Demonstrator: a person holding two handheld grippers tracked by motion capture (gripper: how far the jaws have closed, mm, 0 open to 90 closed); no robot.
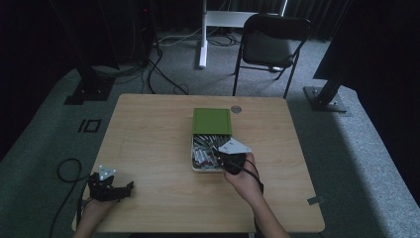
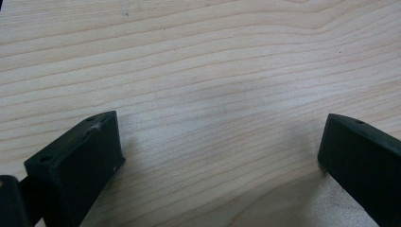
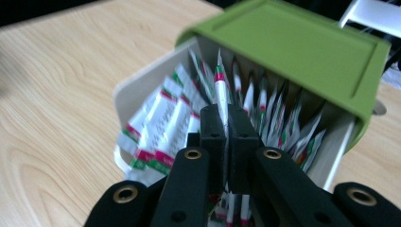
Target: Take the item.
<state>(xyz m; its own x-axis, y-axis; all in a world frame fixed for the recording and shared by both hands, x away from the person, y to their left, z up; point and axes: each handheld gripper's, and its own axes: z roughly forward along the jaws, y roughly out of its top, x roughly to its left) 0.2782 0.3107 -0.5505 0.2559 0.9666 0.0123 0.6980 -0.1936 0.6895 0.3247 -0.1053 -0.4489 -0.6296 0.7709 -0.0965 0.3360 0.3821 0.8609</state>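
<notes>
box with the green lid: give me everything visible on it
The box is a shallow off-white rectangular tray, plastic by the look, standing flat near the middle of the wooden table. Its flat green lid, with a raised border, is slid back over the far half, leaving the near half open. Inside stand packed white sachets with red and green bands. The right gripper is shut on one sachet.

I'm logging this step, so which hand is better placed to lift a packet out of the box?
Right. The right gripper is already shut on a packet over the box; the left gripper sits open, far away.
</notes>
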